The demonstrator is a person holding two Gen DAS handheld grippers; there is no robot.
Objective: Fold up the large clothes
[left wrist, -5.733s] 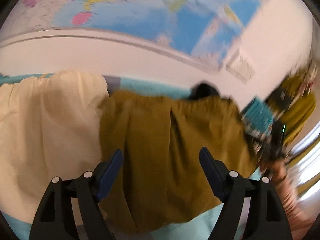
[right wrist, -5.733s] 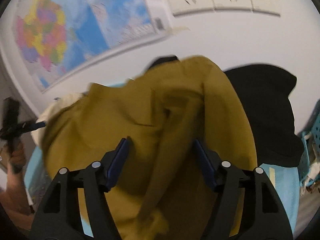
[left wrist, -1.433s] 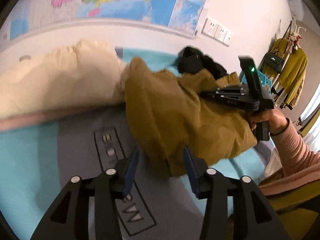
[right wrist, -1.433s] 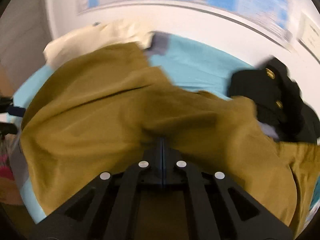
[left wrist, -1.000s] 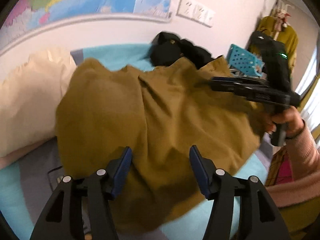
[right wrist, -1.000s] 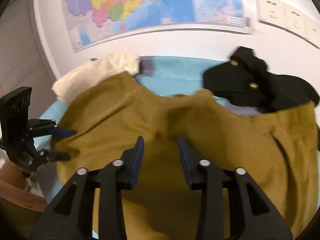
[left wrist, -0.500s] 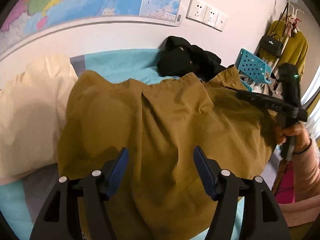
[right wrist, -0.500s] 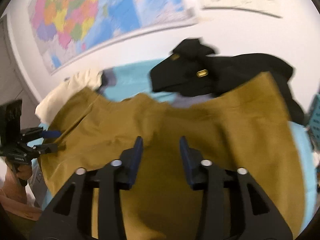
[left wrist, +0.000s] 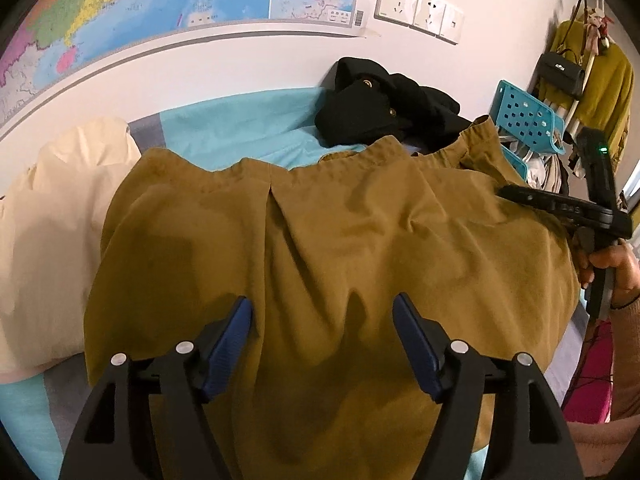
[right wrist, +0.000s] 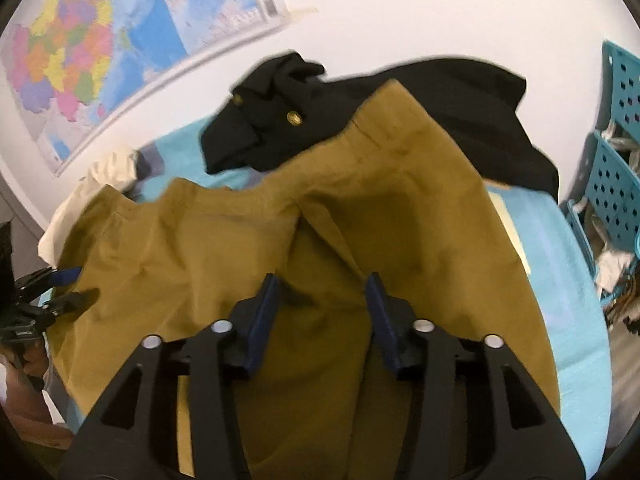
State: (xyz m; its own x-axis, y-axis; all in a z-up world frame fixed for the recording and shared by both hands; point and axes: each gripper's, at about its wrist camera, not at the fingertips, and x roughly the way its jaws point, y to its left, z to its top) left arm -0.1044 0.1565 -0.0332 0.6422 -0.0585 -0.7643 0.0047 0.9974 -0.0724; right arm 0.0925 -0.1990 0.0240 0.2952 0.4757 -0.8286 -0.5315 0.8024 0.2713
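A large mustard-brown garment (left wrist: pixel 328 248) lies spread on the light blue bed, its waistband toward the wall; it also fills the right wrist view (right wrist: pixel 360 208). My left gripper (left wrist: pixel 322 320) is open and empty above the garment's near left part. My right gripper (right wrist: pixel 320 292) is open and empty above its near right part. The right gripper also shows at the right edge of the left wrist view (left wrist: pixel 568 208), and the left gripper at the left edge of the right wrist view (right wrist: pixel 60 284).
A black jacket (left wrist: pixel 384 108) with gold buttons lies against the wall behind the garment. A cream garment (left wrist: pixel 52 208) lies at the left. A teal perforated rack (left wrist: pixel 528 124) stands at the right. A map and sockets hang on the white wall.
My right gripper was shut on the brown garment and has let it go. The garment has been spread flat on the bed. Both grippers have opened wider and drawn back.
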